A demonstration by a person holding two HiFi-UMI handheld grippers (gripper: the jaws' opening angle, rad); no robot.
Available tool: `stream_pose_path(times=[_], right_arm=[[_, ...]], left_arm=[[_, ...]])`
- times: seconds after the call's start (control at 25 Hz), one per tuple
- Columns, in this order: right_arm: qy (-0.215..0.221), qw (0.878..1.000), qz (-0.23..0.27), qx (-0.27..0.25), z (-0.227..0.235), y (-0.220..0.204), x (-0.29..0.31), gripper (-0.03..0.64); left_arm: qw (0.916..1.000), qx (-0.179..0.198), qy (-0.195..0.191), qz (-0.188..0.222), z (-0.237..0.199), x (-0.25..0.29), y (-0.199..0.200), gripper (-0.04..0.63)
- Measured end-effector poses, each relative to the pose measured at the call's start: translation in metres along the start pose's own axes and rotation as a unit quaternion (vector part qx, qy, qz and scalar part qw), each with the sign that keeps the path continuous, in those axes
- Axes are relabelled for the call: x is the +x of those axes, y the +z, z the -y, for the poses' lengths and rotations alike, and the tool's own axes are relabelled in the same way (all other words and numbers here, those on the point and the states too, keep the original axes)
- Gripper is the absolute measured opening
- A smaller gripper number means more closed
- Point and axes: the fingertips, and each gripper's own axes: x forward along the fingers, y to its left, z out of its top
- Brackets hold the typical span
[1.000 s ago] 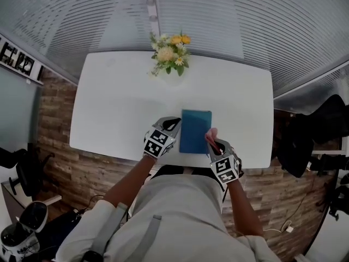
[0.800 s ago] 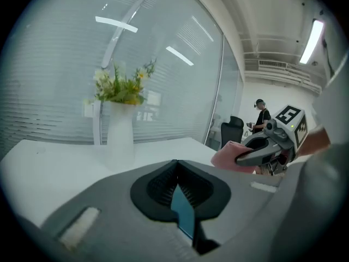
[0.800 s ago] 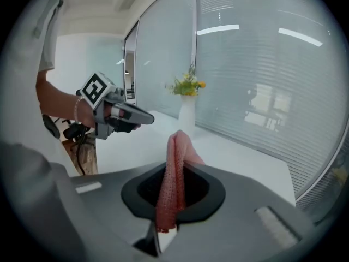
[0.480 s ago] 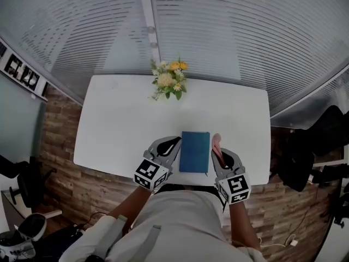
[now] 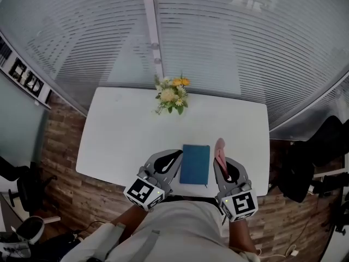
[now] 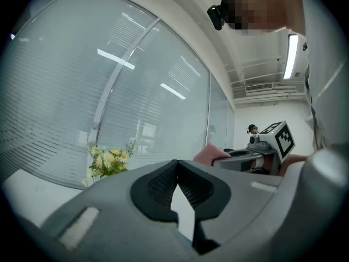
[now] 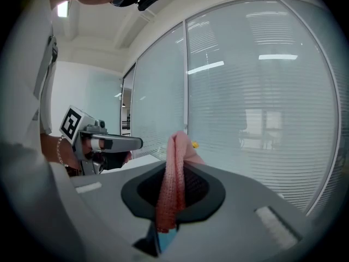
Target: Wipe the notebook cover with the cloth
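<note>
A blue notebook point(image 5: 195, 165) lies shut and flat near the front edge of the white table point(image 5: 120, 130). My left gripper point(image 5: 170, 158) hovers just left of it, jaws shut with nothing between them point(image 6: 177, 165). Right of the notebook, my right gripper point(image 5: 221, 156) is shut on a pink cloth point(image 5: 220, 148), which stands up out of the jaws point(image 7: 173, 182). The cloth is clear of the notebook cover. A sliver of blue notebook point(image 7: 165, 238) shows below the right jaws.
A small bunch of yellow and white flowers point(image 5: 172, 94) stands at the table's far edge, in front of glass walls with blinds point(image 5: 229, 42). Wooden floor surrounds the table, with a dark chair point(image 5: 327, 141) to the right.
Both grippers have drawn back toward the table's near edge. The cloth has come away from the notebook's right edge. The notebook has stayed put.
</note>
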Motion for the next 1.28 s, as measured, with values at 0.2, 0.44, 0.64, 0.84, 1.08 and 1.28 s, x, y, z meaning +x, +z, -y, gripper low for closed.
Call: stream_pose_path(times=[0.2,0.44,0.64,0.84,1.08,1.28], right_arm=[[0.002,1.000,0.010,0.000,-0.003,0.019,-0.003,0.023],[-0.001,1.000,0.026,-0.004,-0.005,0.040,-0.009,0.023],[-0.002,0.999,0.045,-0.012,-0.005,0.060,-0.012,0.023],[0.000,0.999,0.052,-0.014,-0.007,0.069,-0.013,0.023],[0.000,0.999,0.044,-0.013,-0.008,0.067,-0.011,0.023],[-0.001,0.999,0.046,-0.015,-0.008,0.068,-0.009,0.023]], left_arm=[[0.9997,0.002,-0.003,0.025,0.011,-0.005,0.028,0.003],[0.9988,-0.002,-0.009,0.049,0.017,-0.006,0.046,0.003],[0.9983,-0.003,-0.008,0.057,0.017,-0.009,0.053,0.003],[0.9978,0.002,-0.008,0.065,0.019,-0.011,0.059,0.003],[0.9976,0.005,-0.010,0.068,0.019,-0.011,0.061,0.003],[0.9976,0.005,-0.010,0.069,0.017,-0.013,0.061,0.003]])
